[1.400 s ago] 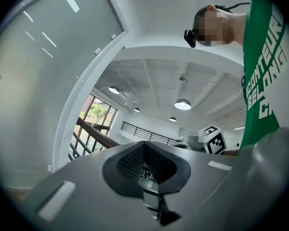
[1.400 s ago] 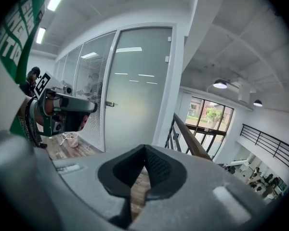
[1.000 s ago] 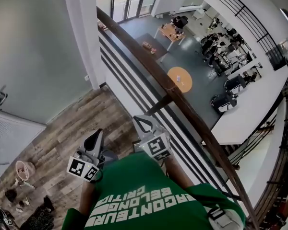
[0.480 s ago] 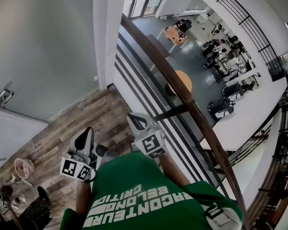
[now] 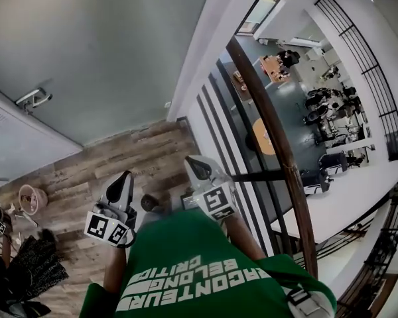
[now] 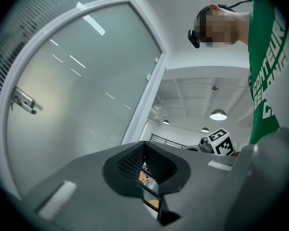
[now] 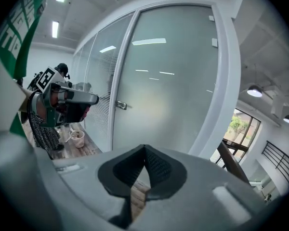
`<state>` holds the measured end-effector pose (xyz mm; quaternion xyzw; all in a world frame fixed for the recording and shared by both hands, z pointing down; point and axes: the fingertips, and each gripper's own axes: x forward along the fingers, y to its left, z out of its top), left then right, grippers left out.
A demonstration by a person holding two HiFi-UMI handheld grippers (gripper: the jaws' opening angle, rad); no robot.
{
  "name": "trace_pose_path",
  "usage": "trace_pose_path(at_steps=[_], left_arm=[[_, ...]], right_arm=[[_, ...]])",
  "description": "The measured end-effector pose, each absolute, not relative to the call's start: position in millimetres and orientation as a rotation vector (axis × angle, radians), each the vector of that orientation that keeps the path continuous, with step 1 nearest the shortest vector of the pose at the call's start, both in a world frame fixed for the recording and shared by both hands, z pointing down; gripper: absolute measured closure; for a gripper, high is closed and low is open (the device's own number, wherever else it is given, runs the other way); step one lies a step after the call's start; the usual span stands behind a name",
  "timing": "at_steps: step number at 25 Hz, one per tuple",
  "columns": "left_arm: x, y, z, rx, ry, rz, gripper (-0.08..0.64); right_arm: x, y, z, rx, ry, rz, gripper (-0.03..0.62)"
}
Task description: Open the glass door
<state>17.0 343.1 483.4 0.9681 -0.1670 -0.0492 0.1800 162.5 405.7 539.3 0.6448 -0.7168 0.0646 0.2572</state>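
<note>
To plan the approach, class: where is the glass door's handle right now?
In the head view the handle sits far left, on the left edge of the glass door, ahead of and apart from the left gripper.

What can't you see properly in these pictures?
Person's feet: head view, hidden under the green shirt.
Stuff around the bowl: head view, too small, cut by the left edge.
Round table downstairs: head view, partly behind the railing.
Glass door bottom: left gripper view, hidden behind the left gripper.

Frosted glass door [image 5: 106, 45], shiny metal handle [image 5: 32, 99], matt wood-plank floor [image 5: 119, 161]
</note>
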Motion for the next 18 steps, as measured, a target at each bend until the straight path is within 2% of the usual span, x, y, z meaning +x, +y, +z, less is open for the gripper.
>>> trace_pose_path(at_steps=[10, 18], left_arm=[[19, 319, 477, 2.716, -0.618, -0.168, 0.545], [4, 260, 478, 2.609, -0.936, -0.171, 0.545]], right_arm=[[151, 315, 558, 1.464, -2.164, 0.153, 0.598], [148, 218, 559, 1.235, -2.278, 0.049, 0.598]])
